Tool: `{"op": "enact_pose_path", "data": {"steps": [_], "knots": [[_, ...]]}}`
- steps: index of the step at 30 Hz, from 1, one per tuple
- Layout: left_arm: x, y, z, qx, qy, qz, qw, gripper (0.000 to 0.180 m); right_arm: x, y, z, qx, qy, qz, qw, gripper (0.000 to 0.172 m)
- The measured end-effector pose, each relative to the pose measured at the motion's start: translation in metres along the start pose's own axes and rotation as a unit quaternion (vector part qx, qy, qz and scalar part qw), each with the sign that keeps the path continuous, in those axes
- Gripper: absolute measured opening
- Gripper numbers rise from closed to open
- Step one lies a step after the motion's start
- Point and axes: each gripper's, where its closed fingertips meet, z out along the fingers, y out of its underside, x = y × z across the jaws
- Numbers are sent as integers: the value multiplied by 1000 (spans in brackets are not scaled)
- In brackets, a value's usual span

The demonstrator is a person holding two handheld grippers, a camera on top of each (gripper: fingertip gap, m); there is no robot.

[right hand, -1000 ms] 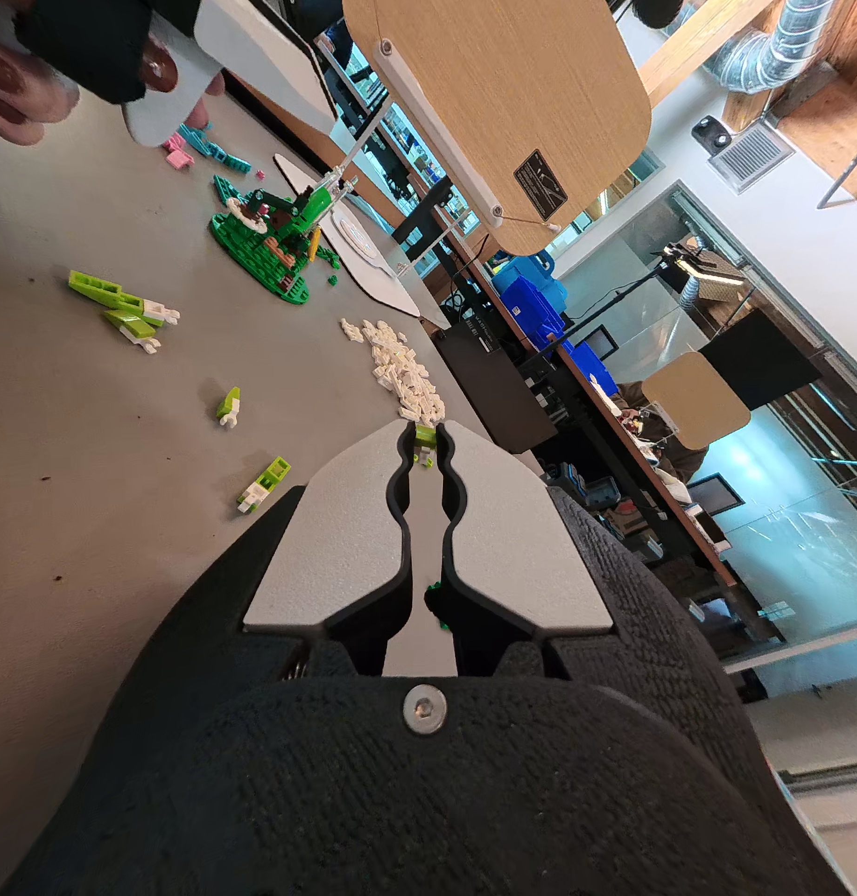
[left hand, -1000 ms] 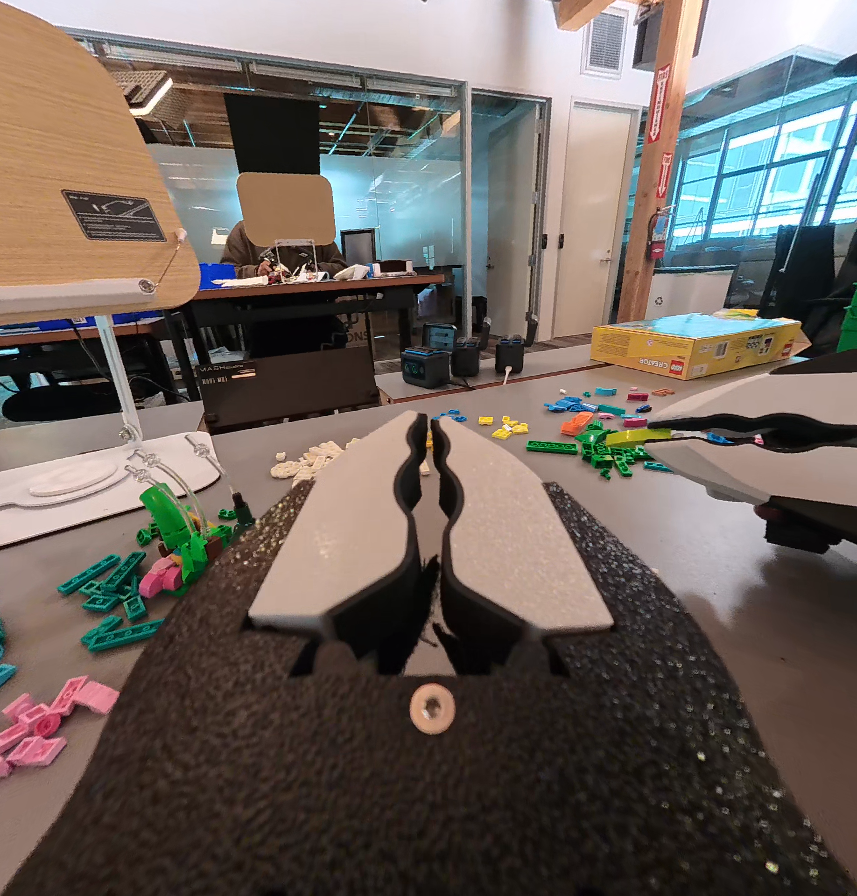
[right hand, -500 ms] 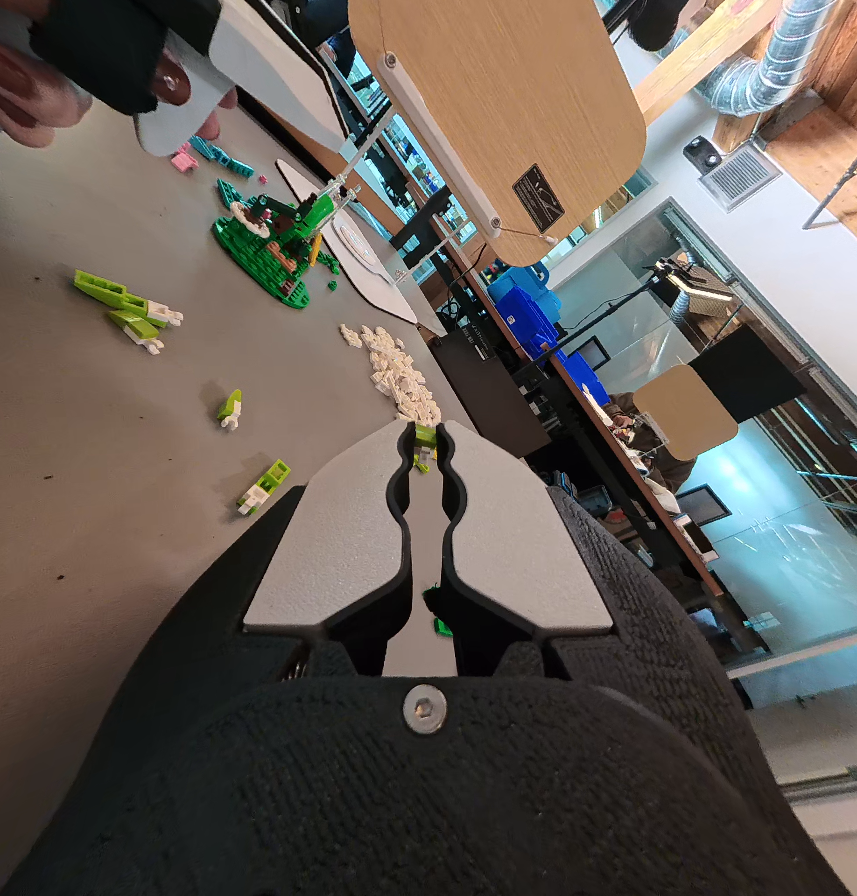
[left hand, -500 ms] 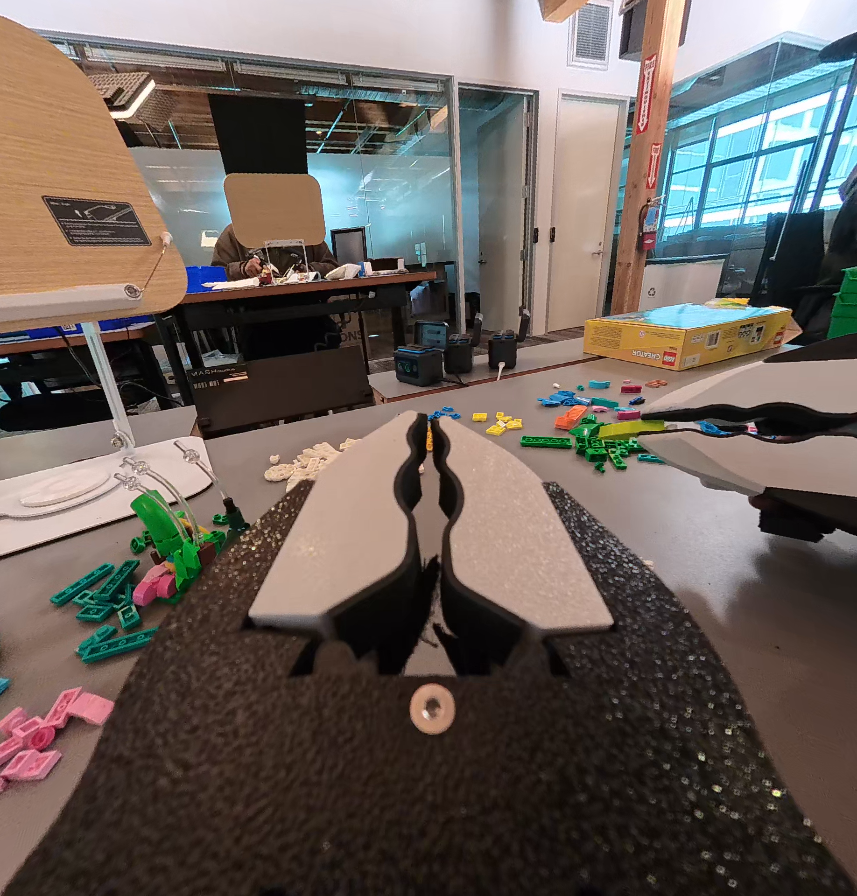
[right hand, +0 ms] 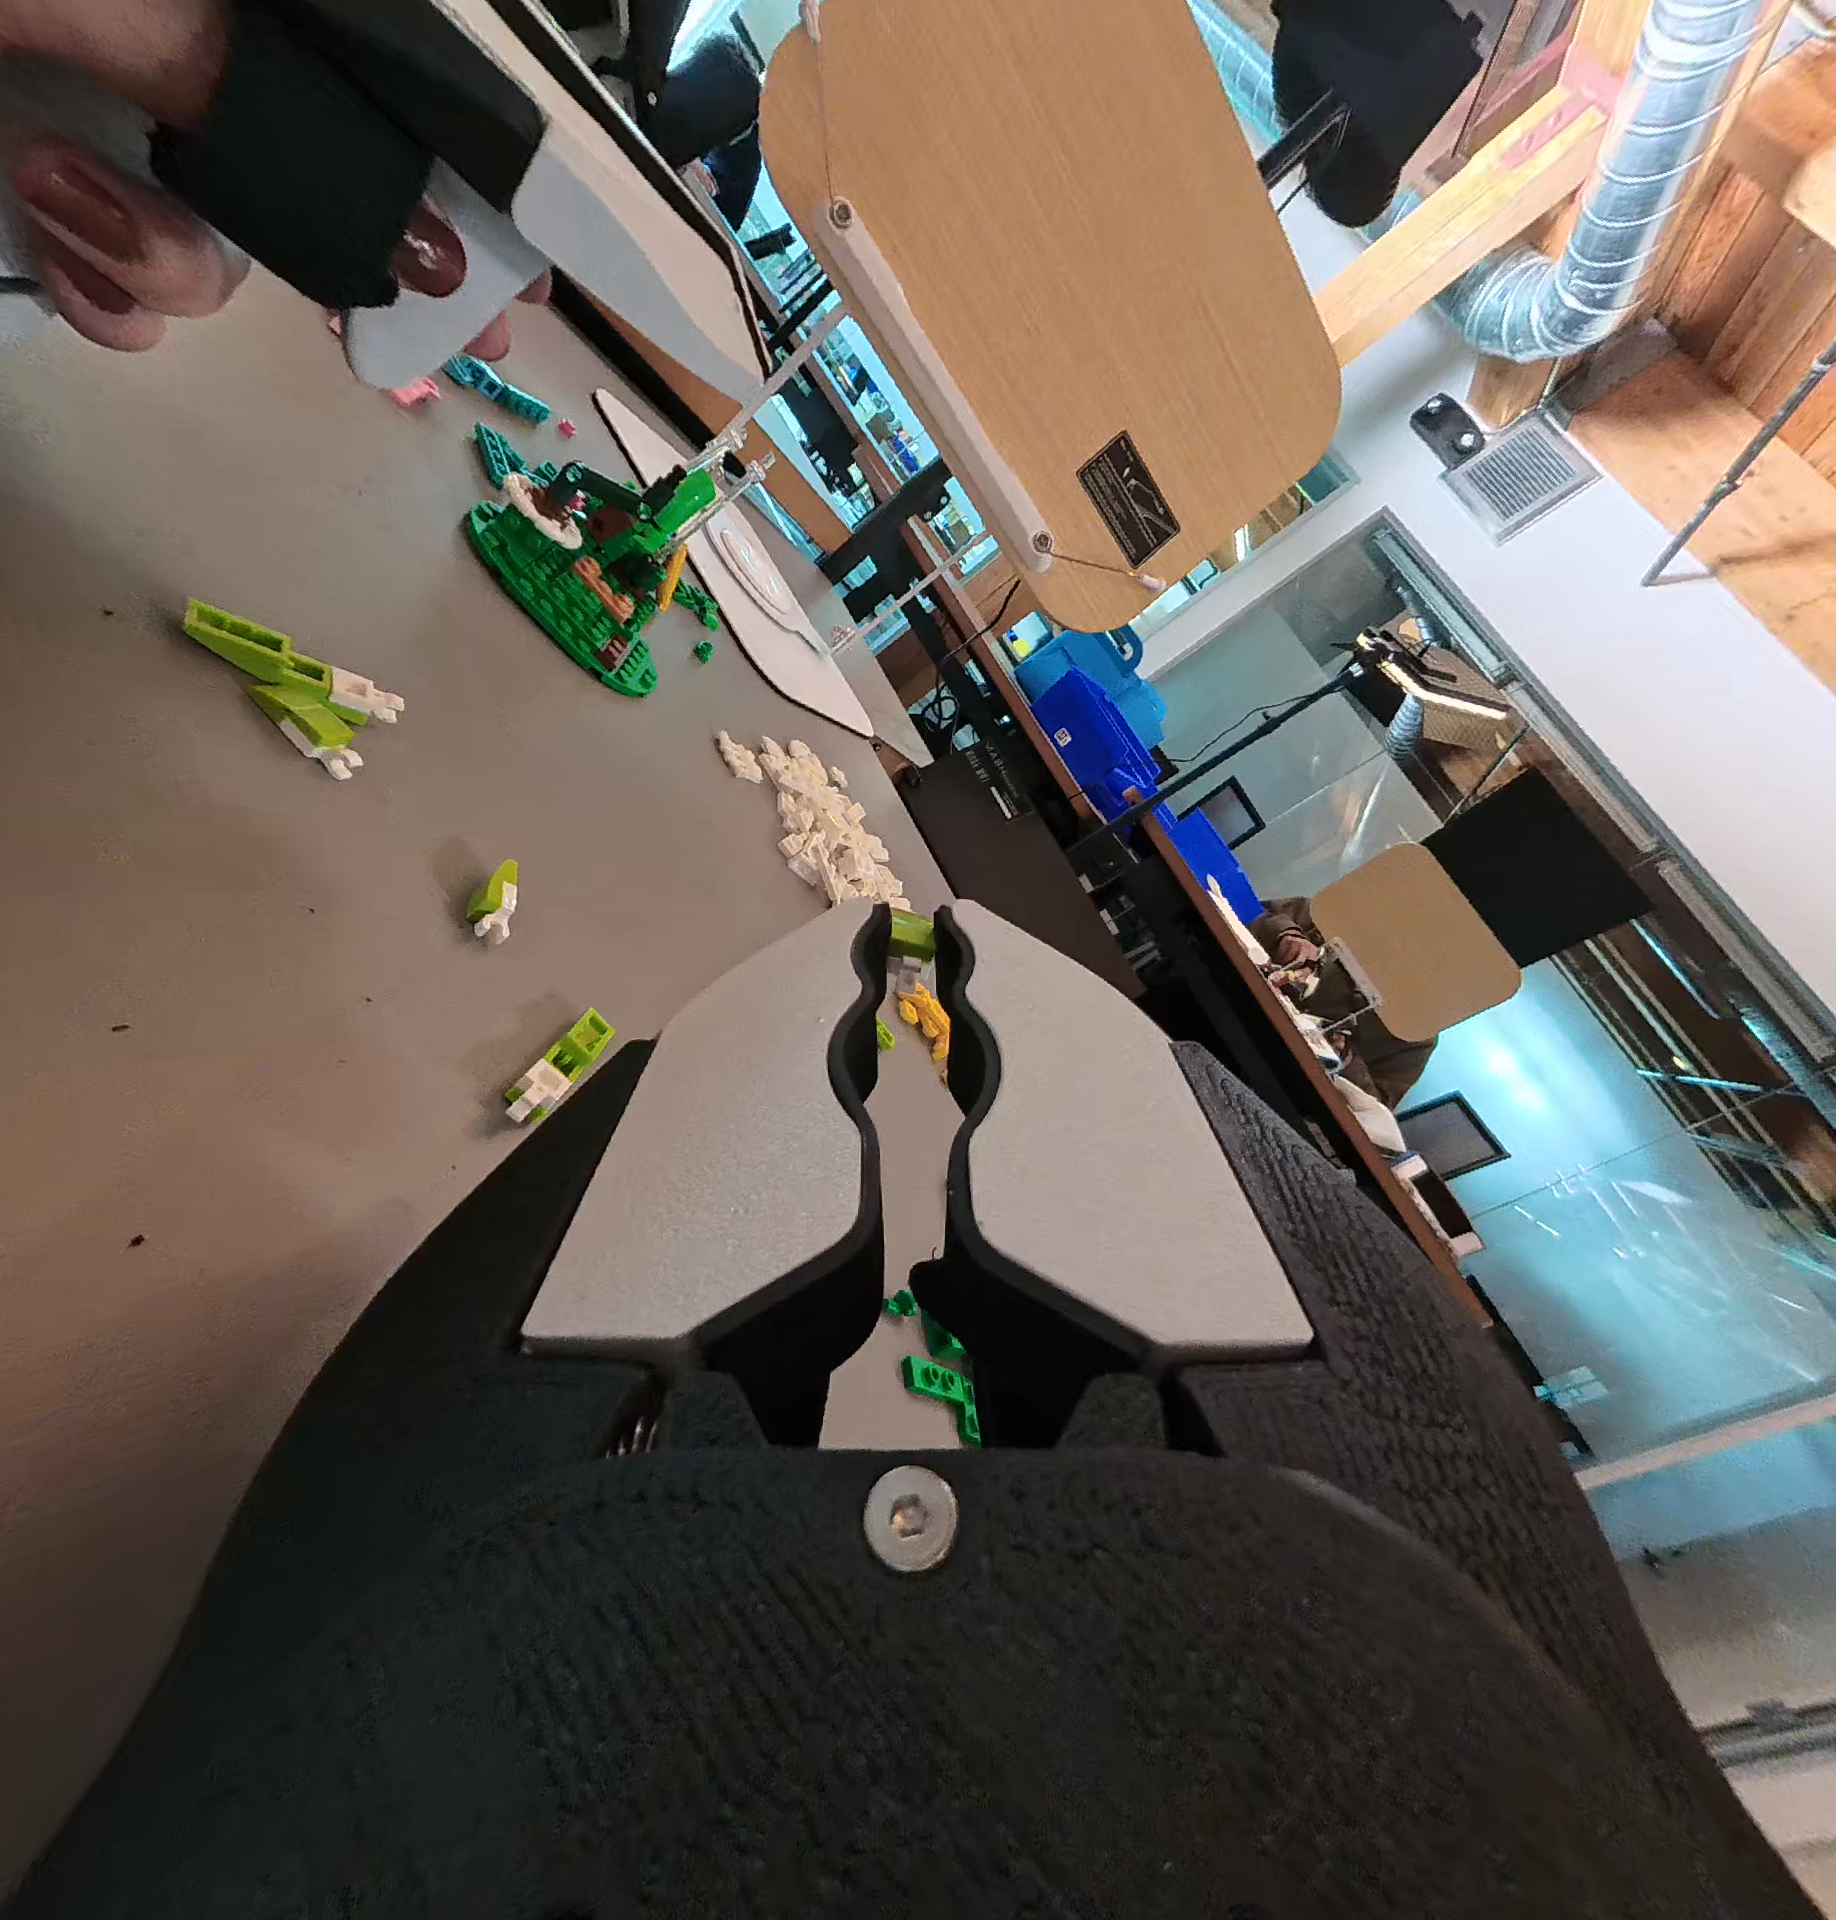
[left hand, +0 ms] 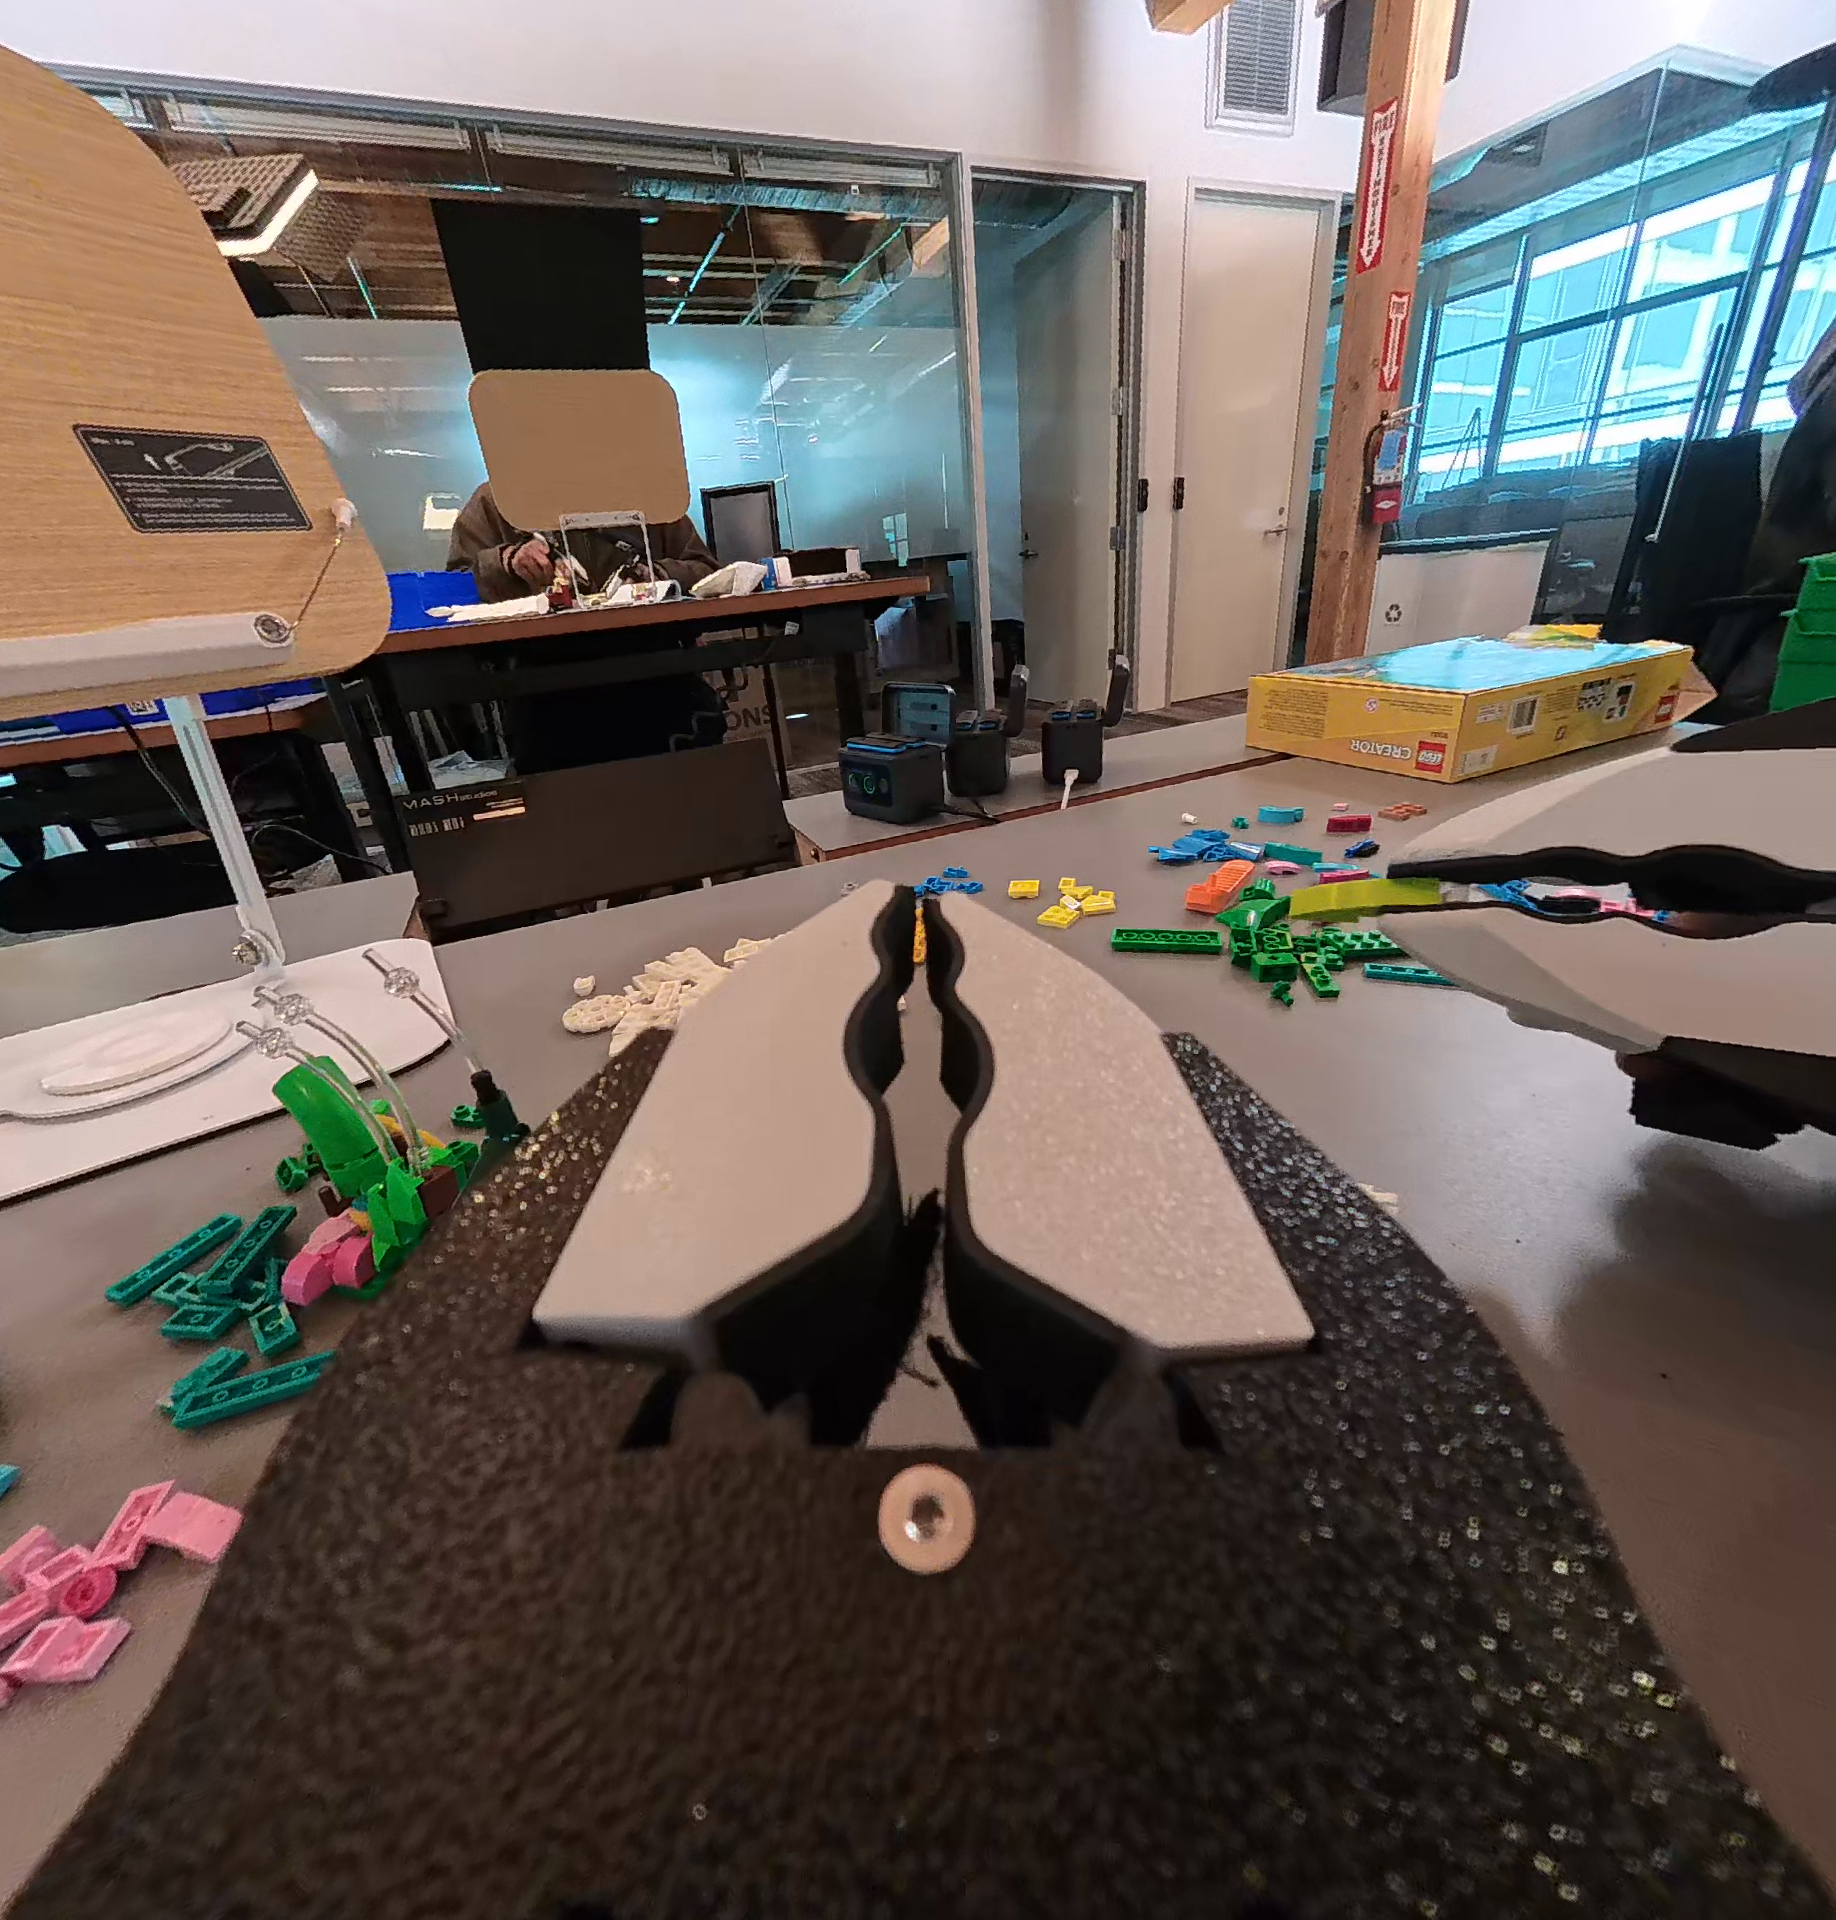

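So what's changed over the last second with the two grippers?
Little. The right gripper drifted over the table: yellow pieces and more green pieces now show through its finger gap. The left gripper looms larger in the right wrist view. Nothing was taken or let go: the right still pinches its lime piece, the left stays closed on a yellow sliver. Loose bricks lie unmoved.

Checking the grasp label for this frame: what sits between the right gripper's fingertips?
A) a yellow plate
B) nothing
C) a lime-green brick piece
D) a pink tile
C: in the left wrist view the right gripper pinches a lime-green brick piece that sticks out past its tips, and the right wrist view shows lime green there too.
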Motion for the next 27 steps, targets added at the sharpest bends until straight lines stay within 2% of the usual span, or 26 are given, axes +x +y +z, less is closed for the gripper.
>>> {"op": "enact_pose_path", "data": {"steps": [7,13,27], "knots": [[1,0,0,0,1,2,1000,2,0,-3,-2,10,-2,-6,1000,7],[5,1,1,-1,7,10,1000,2,8,-23,-12,67,31,-30,997,7],[15,-2,1,11,26,23,999,2,13,-25,-15,77,46,-18,996,7]]}}
